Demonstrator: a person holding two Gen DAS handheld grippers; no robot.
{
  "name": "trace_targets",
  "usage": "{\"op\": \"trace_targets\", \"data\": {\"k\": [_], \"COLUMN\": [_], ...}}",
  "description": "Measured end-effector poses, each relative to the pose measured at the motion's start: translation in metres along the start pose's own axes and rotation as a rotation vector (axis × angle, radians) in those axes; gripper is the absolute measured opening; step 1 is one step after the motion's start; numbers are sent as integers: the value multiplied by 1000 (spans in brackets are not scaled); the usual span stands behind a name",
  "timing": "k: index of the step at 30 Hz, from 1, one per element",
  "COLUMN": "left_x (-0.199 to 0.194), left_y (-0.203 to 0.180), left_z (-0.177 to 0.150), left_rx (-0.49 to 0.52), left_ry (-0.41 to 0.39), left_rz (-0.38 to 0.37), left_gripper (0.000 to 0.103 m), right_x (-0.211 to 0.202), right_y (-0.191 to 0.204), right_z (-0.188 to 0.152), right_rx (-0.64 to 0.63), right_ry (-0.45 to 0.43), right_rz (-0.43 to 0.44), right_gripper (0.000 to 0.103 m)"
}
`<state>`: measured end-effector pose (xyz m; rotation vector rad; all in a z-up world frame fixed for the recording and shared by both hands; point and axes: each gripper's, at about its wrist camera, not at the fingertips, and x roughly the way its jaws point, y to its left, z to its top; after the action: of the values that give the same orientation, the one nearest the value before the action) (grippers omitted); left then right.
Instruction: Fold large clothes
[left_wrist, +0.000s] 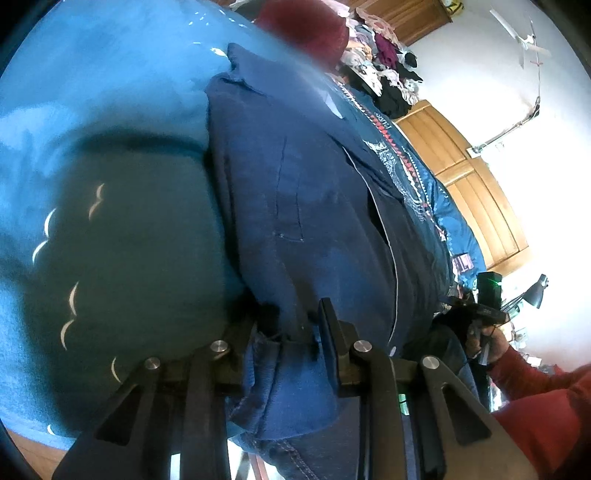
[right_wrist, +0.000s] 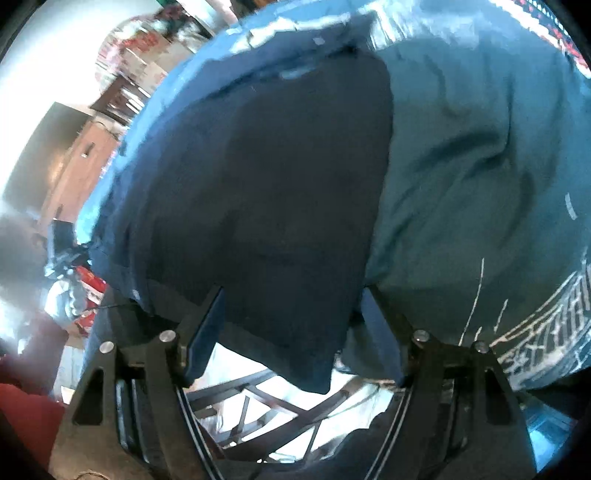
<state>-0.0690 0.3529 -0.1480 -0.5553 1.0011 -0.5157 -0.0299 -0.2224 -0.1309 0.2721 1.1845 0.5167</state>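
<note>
Left gripper (left_wrist: 291, 332) is pinched down on a bunched edge of the navy shirt (left_wrist: 295, 192) lying on the blue bedspread (left_wrist: 92, 110), while the right gripper (right_wrist: 291, 325) sits wide open with the shirt's dark corner hanging loose between its fingers (right_wrist: 207, 328).

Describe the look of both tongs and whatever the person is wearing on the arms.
Both tongs are black: the left tongs and right tongs each have flat dark finger pads on angular linkage bars with triangular cut-outs, joined by round silver pivot pins. In the left wrist view the far tongs carry a black box with a green light. The person wears a red sleeve.
</note>
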Motion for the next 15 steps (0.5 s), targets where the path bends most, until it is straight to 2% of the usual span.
{"op": "trace_targets", "data": {"k": [2,5,7,8,12,15], "left_x": [0,1,-1,-2,4,6], "left_y": [2,3,4,2,5,11], "left_z": [0,0,3,4,6,6], "left_rx": [-4,-11,-14,-8,-3,-27], "left_ry": [3,17,20,20,46,51], "left_rz": [-2,-25,-57,-77,-30,-56], "left_gripper": [30,29,23,23,24,24], "right_x": [6,5,0,-3,11,14], "right_y": [-3,2,3,3,-2,-2], "right_z": [-5,-11,-10,-8,-11,-11], "right_rx": [19,37,43,50,48,61], "right_ry": [24,31,12,4,34,34], "right_rz": [27,128,172,190,156,161], "right_gripper": [70,54,53,51,50,48]}}
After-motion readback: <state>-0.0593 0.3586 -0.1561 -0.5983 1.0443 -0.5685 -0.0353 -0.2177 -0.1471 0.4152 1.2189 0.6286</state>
